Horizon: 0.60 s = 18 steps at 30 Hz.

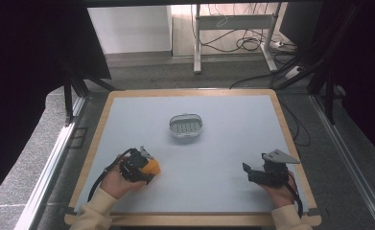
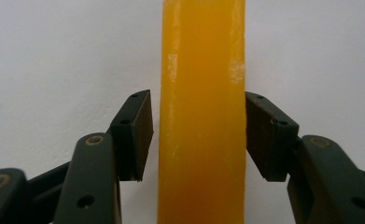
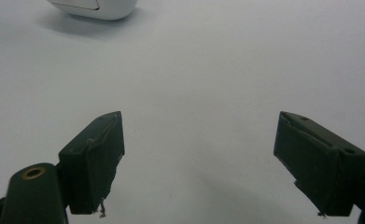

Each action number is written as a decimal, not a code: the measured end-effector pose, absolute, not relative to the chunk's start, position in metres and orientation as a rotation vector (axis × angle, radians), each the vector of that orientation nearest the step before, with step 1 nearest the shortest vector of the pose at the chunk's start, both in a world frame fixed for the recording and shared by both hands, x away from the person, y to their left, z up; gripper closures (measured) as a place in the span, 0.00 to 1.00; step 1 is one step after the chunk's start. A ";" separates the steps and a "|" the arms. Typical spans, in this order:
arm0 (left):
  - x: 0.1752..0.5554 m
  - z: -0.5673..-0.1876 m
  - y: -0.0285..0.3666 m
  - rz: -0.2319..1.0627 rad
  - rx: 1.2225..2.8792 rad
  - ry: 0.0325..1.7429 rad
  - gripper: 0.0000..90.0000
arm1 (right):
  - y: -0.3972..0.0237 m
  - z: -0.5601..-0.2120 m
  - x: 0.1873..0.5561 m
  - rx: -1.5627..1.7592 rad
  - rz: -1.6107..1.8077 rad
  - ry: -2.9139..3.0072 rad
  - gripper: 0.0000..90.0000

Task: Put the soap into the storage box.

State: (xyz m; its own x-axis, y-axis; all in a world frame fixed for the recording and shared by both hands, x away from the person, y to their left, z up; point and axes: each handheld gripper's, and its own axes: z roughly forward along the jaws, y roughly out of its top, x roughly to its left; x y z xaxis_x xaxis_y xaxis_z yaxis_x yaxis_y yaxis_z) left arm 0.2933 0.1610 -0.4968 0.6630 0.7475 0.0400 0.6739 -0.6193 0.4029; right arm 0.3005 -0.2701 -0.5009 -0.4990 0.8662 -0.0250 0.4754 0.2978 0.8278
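Near front-left of pale blue table mat (image 1: 214,158): left gripper (image 2: 199,135) straddles orange rectangular soap-like bar (image 2: 201,112); jaws apart, right pad at bar's face, left pad just clear. Right gripper (image 3: 199,163) front-right, jaws wide apart, nothing between. White oval slotted dish (image 1: 186,126) mid-table.

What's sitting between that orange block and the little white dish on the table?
Nothing: in the high view only bare table lies between the orange block and the dish.
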 end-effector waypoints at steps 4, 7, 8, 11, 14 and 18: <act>0.294 -0.500 0.159 0.281 2.538 1.127 0.57 | -0.269 -0.501 0.301 1.195 1.089 2.101 0.18; 0.294 -0.501 0.157 0.287 2.559 1.137 0.64 | -0.269 -0.501 0.301 1.189 1.088 2.099 0.18; 0.295 -0.501 0.157 0.282 2.562 1.137 0.64 | -0.269 -0.501 0.301 1.188 1.090 2.098 0.18; 0.296 -0.500 0.159 0.263 2.570 1.131 0.66 | -0.270 -0.501 0.301 1.193 1.088 2.096 0.18; 0.295 -0.499 0.159 0.243 2.539 1.135 0.69 | -0.269 -0.501 0.301 1.192 1.086 2.102 0.18; 0.295 -0.498 0.160 0.237 2.550 1.118 0.69 | -0.269 -0.501 0.300 1.189 1.087 2.102 0.18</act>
